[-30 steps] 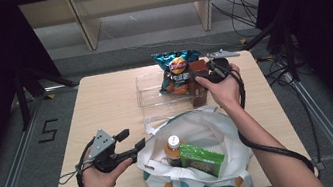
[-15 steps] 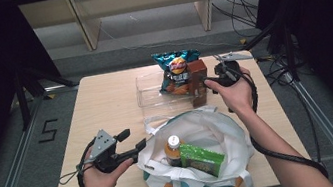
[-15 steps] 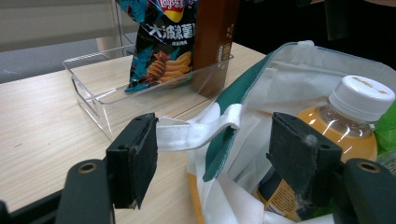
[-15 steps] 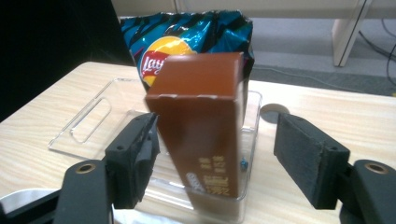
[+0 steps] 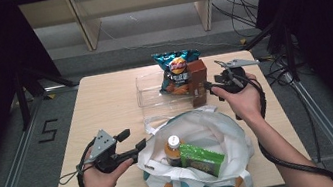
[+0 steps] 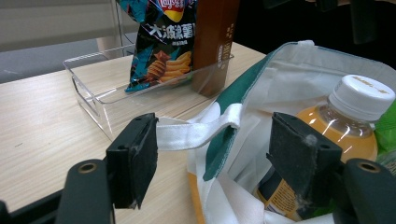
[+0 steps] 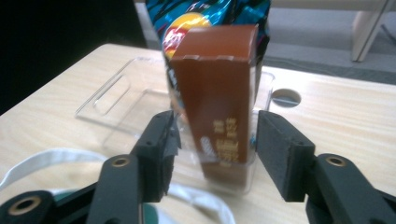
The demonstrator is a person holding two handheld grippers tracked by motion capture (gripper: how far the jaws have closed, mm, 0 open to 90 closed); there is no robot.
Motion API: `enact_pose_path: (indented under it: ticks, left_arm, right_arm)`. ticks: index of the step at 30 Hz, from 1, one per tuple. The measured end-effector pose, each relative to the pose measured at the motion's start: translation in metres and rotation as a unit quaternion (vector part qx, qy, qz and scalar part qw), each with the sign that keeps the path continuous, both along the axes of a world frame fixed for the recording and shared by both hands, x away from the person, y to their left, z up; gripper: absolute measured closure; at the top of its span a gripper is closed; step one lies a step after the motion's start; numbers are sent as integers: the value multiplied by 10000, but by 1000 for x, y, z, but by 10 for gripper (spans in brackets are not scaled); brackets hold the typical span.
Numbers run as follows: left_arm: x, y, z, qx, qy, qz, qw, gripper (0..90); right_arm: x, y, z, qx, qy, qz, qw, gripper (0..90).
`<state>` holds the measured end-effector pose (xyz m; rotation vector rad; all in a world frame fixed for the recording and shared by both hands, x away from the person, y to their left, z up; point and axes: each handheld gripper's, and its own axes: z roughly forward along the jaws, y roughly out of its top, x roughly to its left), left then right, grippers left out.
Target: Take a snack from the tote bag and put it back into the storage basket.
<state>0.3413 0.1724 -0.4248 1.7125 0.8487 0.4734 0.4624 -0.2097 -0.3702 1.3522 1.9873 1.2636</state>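
Right gripper [image 7: 212,140] jaws closing, clear of brown carton [image 7: 219,107] upright in clear tray [image 5: 155,98]; left gripper [image 6: 219,154] wide at bag [image 6: 280,74] strap.

A brown box [image 5: 198,82] and chip bag [image 5: 177,70] stand in the clear tray [image 5: 150,92].

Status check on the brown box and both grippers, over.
Right hand-held gripper open astride the brown box, jaws just closing. Box upright in clear tray. Left hand-held gripper open at bag strap.

Box [image 5: 197,82] in tray [image 5: 152,97], behind bag [image 5: 222,138]
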Motion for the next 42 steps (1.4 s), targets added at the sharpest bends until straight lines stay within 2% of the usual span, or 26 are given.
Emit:
enact_pose_path:
  ticks: [2, 4, 7, 11, 13, 15, 16, 18, 19, 20, 22, 23, 24, 26, 27, 28, 29, 31, 32, 34, 35, 36, 39, 40, 41, 42]
  left_arm:
    - [0, 0, 0, 35, 21, 44, 10000, 322]
    - [0, 0, 0, 10, 18, 34, 10000, 322]
    - [0, 1, 1, 17, 8, 49, 10000, 322]
    - [0, 1, -1, 4, 27, 47, 10000, 322]
    - [0, 1, -1, 26, 26, 35, 10000, 322]
    - [0, 1, -2, 19, 37, 19, 10000, 322]
    - [0, 1, -2, 15, 37, 16, 10000, 322]
    - [1, 1, -3, 5, 44, -5, 10000, 323]
    - [0, 1, -3, 21, 60, -4, 10000, 323]
    - [1, 1, -4, 32, 63, -6, 10000, 323]
    - [1, 1, -4, 25, 81, -7, 10000, 323]
    - [1, 1, -4, 23, 82, -2, 10000, 323]
    - [1, 1, -4, 27, 82, 0, 10000, 323]
    - [1, 0, -4, 35, 68, -1, 10000, 322]
    - [1, 0, -4, 40, 63, -3, 10000, 323]
    - [1, 0, -4, 29, 69, 9, 10000, 322]
    - [1, 0, -4, 23, 76, 20, 10000, 323]
    - [1, 1, -3, 36, 60, 14, 10000, 323]
    - [0, 1, -3, 31, 50, 6, 10000, 322]
    - [1, 2, -3, 14, 54, 13, 10000, 323]
    - [1, 3, -3, 16, 54, 19, 10000, 323]
    - [2, 3, -3, -8, 64, 27, 10000, 323]
    - [3, 3, -3, -60, 45, 4, 10000, 322]
    - [3, 2, -3, -61, 41, 1, 10000, 322]
    - [3, 2, -3, -69, 36, 13, 10000, 323]
    - [3, 2, -3, -71, 30, 22, 10000, 323]
  right_arm:
    - [-5, -3, 1, -28, 70, 36, 10000, 514]
    - [-10, -4, 2, 64, 127, 35, 9999, 528]
    - [-17, -10, 3, -51, 74, 199, 9998, 540]
    - [-27, -12, 2, 101, 74, 360, 9993, 544]
    - [-31, -15, 1, 62, -6, 478, 9988, 549]
    - [-37, -15, 1, 118, 27, 469, 9988, 554]
    - [-38, -19, 1, 10, -77, 635, 9980, 556]
    - [-43, -21, 1, 47, -78, 586, 9982, 565]
    - [-46, -20, 2, 205, 23, 559, 9982, 568]
    - [-47, -23, 2, 93, -105, 620, 9980, 569]
    - [-52, -25, 2, 182, 0, 595, 9981, 571]
    - [-51, -26, 1, 160, -78, 677, 9975, 571]
    - [-53, -28, 2, 127, -1, 644, 9978, 572]
    - [-55, -29, 1, 137, -57, 656, 9977, 571]
    - [-57, -29, 2, 217, 24, 662, 9976, 570]
    - [-58, -30, 2, 168, -32, 617, 9979, 570]
    - [-57, -34, 1, 45, -95, 822, 9966, 571]
    - [-58, -33, 3, 117, -75, 709, 9974, 565]
    - [-60, -31, 3, 290, -9, 711, 9970, 563]
    - [-64, -29, 5, 328, 69, 780, 9964, 559]
    - [-64, -29, 6, 237, -59, 897, 9957, 557]
    - [-68, -27, 7, 299, -5, 874, 9957, 557]
    - [-73, -26, 10, 192, -65, 1021, 9946, 561]
    - [-74, -26, 9, 117, -198, 1037, 9943, 571]
    - [-78, -25, 10, 155, -18, 1085, 9940, 574]
    - [-80, -24, 8, 159, -68, 1072, 9941, 576]
